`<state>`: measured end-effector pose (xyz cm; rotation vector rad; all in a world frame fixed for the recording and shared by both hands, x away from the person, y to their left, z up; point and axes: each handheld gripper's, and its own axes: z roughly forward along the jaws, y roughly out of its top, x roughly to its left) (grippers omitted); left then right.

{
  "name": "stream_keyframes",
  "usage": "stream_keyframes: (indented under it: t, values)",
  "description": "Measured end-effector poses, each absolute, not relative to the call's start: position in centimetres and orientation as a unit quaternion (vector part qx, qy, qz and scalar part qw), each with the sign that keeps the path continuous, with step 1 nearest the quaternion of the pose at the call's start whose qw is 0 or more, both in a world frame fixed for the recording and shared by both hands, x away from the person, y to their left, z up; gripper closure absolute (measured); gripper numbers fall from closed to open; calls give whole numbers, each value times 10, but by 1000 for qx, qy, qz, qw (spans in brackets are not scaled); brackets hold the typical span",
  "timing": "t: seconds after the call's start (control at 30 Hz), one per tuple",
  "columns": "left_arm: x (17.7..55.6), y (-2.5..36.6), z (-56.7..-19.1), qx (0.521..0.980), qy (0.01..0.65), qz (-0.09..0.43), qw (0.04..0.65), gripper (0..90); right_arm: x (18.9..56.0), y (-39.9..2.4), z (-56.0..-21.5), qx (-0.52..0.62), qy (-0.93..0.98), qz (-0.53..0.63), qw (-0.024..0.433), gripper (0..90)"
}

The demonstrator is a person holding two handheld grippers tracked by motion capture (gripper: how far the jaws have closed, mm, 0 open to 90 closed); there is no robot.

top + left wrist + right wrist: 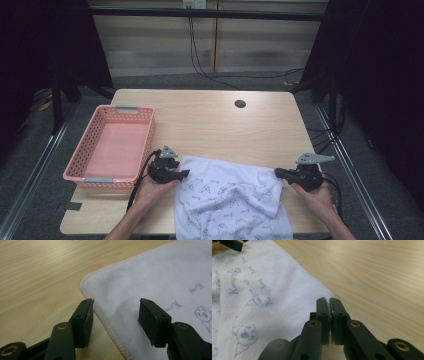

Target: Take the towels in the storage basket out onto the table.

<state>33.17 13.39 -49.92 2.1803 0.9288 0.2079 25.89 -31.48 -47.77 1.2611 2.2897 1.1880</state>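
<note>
A white towel (230, 195) with small blue prints lies rumpled on the wooden table (215, 125), hanging over the front edge. My left gripper (186, 173) is at the towel's far left corner. In the left gripper view it (116, 302) is open, its jaws straddling the hemmed edge of the towel (155, 277) without pressing it. My right gripper (277, 172) is at the towel's far right corner. In the right gripper view it (329, 300) is shut, with a thin strip of white cloth pinched between the pads beside the towel (262, 290). The left gripper's jaw tip (232, 245) appears far off there.
A pink plastic basket (145, 145) with nothing in it stands at the table's left side, close to my left hand. A round cable hole (240, 103) is near the far edge. Bare wood lies beyond the towel.
</note>
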Motion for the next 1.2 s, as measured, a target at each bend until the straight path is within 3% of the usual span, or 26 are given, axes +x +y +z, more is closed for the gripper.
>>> stream_keyframes:
  t: [0.17,0.23,0.27,0.37,0.53,0.77,0.9,1.2]
  values:
    - [348,125,-501,846,362,72,385,462,263,-323,-476,443,781,421,131,870]
    - [350,119,-500,854,350,71,378,591,264,-324,-475,441,780,426,128,870]
    - [351,115,-500,857,342,65,380,591,264,-323,-474,439,780,427,125,870]
    - [345,109,-501,859,332,41,388,867,263,-322,-472,431,781,435,121,871]
    - [337,121,-483,841,331,34,427,875,260,-331,-455,425,769,458,134,872]
    - [336,141,-428,811,318,68,486,875,271,-344,-411,419,737,498,179,874]
    - [352,145,-395,798,313,99,506,874,290,-339,-370,398,731,511,216,874]
    - [402,152,-345,762,329,135,541,875,336,-333,-330,393,708,532,247,874]
